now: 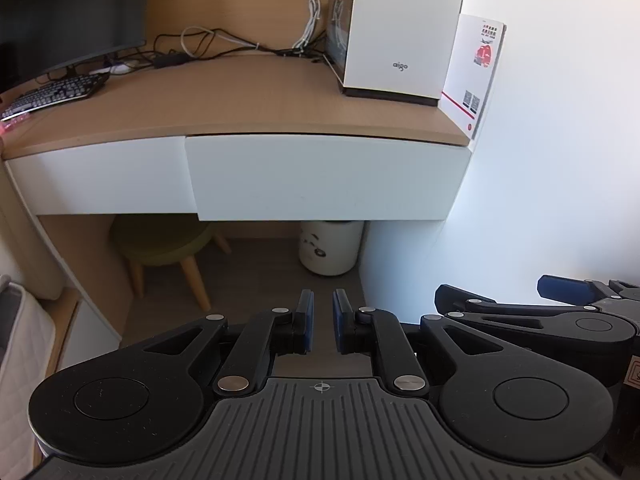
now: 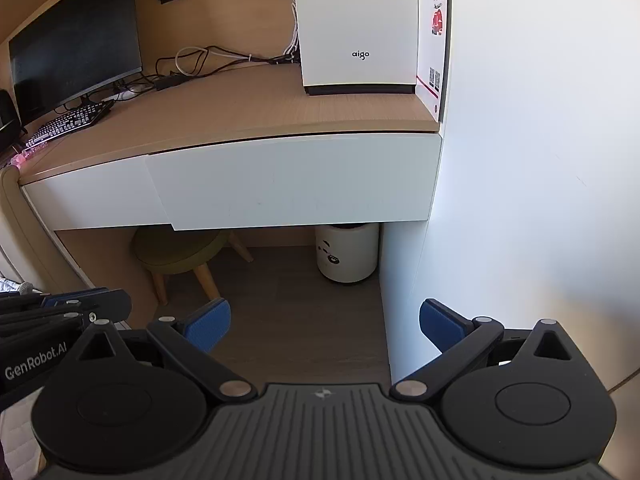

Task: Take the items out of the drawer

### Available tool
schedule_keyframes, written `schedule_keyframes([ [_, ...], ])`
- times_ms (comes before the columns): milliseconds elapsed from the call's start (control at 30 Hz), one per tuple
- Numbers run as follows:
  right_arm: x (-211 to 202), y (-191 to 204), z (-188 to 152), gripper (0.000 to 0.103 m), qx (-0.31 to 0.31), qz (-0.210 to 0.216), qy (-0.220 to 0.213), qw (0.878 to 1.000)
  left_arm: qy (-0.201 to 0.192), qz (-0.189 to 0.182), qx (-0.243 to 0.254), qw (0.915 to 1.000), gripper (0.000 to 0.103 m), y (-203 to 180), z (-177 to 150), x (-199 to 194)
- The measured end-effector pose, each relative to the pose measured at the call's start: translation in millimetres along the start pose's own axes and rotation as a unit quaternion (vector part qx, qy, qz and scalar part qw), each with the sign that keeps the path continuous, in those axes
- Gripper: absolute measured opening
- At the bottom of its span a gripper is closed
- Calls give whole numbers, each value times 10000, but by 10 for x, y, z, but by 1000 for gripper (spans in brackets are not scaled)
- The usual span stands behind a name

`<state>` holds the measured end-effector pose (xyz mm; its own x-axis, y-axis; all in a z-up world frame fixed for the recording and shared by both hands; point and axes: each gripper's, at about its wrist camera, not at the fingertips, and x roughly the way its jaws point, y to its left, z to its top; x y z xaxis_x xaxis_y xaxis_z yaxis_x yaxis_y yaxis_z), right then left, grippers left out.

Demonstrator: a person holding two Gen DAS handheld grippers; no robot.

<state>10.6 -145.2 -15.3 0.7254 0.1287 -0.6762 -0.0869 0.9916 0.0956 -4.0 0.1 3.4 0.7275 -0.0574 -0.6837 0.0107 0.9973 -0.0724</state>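
**Drawer shut, ahead and above both grippers**

We see the right-hand drawer closed under the desk top, its white front running left-right, no handle visible. Our left gripper is clenched, nothing between its pads. Our right gripper is spread wide and empty. Both hang well short of the front, pointing at the floor below it. Neither looks clearly nearer. We'd guess the lower edge is the pull point; items inside are hidden.

Two white drawers, one monitor, one keyboard, one white computer case, one green stool, one white bin.
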Motion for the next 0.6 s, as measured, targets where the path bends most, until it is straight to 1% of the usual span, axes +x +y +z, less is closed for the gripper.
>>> schedule_keyframes([
  [267,4,-13,14,101,-42,-40,-83,9999,0,2,-6,10000,12,-3,2,0],
  [600,16,-40,23,101,-36,-65,-83,9999,43,-36,-12,10000,12,-48,0,22],
])
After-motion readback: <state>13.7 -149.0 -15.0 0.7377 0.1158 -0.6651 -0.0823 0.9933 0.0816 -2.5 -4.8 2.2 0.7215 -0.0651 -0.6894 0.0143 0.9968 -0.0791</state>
